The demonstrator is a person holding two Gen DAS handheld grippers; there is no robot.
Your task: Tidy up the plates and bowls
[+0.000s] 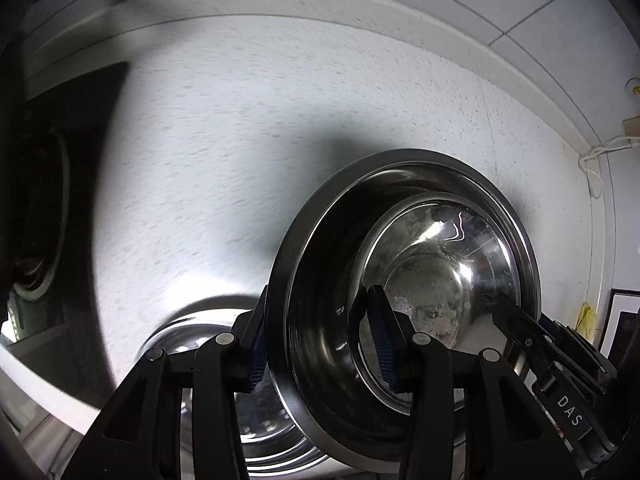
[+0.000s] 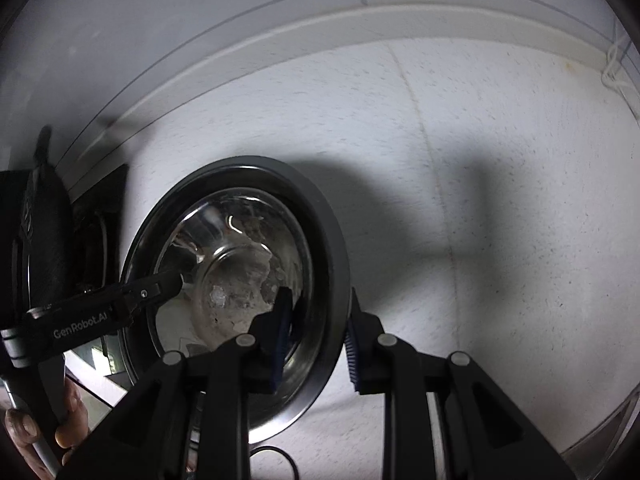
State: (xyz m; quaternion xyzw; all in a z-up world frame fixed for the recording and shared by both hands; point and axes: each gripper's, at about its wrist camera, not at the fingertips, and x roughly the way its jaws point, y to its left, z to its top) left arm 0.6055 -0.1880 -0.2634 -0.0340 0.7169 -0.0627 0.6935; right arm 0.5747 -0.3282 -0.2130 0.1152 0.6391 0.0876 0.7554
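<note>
A stainless steel bowl [image 1: 404, 264] with a dark outer rim is held tilted above the white counter, its inside smeared with whitish residue. My left gripper [image 1: 320, 340] is shut on the bowl's left rim, one pad inside and one outside. My right gripper [image 2: 316, 344] is shut on the opposite rim of the same bowl [image 2: 236, 264]. Each gripper shows in the other's view: the right gripper [image 1: 532, 340] at the bowl's right side, the left gripper [image 2: 132, 296] at its left side. Another steel bowl [image 1: 192, 336] lies on the counter under the held one.
The white speckled counter [image 1: 240, 140] ends at a white tiled wall [image 2: 200, 20]. A black stovetop [image 1: 60, 160] is at the left. A white cable [image 1: 592, 160] hangs at the right wall. A black cable loop [image 2: 276, 456] lies on the counter near the bottom.
</note>
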